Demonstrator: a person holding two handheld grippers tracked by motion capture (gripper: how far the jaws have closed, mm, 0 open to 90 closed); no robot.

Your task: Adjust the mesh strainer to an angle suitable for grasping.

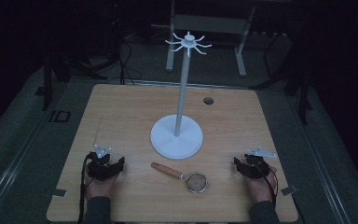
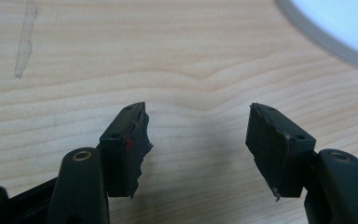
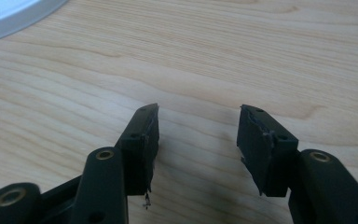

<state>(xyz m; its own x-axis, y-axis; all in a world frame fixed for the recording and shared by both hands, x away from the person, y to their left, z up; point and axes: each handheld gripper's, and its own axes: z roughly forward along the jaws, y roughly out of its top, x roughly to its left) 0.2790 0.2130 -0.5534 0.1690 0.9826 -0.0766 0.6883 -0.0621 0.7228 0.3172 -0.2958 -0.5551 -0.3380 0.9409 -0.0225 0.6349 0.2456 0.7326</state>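
Note:
A white stand (image 1: 176, 136) with a round base, a tall pole and several hook arms at its top (image 1: 188, 43) rises from the middle of the wooden table (image 1: 121, 107). In front of it lies a small mesh strainer (image 1: 196, 182) with a wooden handle (image 1: 166, 170) pointing back left. My left gripper (image 1: 106, 164) rests near the front left, open, with bare wood between its jaws (image 2: 198, 126). My right gripper (image 1: 248, 165) rests at the front right, open too, nothing between its jaws (image 3: 198, 123). The stand's base rim shows at a corner of each gripper view (image 2: 326, 28) (image 3: 14, 16).
A dark round hole (image 1: 208, 101) sits in the table's far right part. Behind the table stand a metal frame (image 1: 209, 28) and cables on a dark floor. Tape tabs mark the front corners (image 1: 59, 192) (image 1: 288, 190). A pale streak (image 2: 25, 39) marks the wood.

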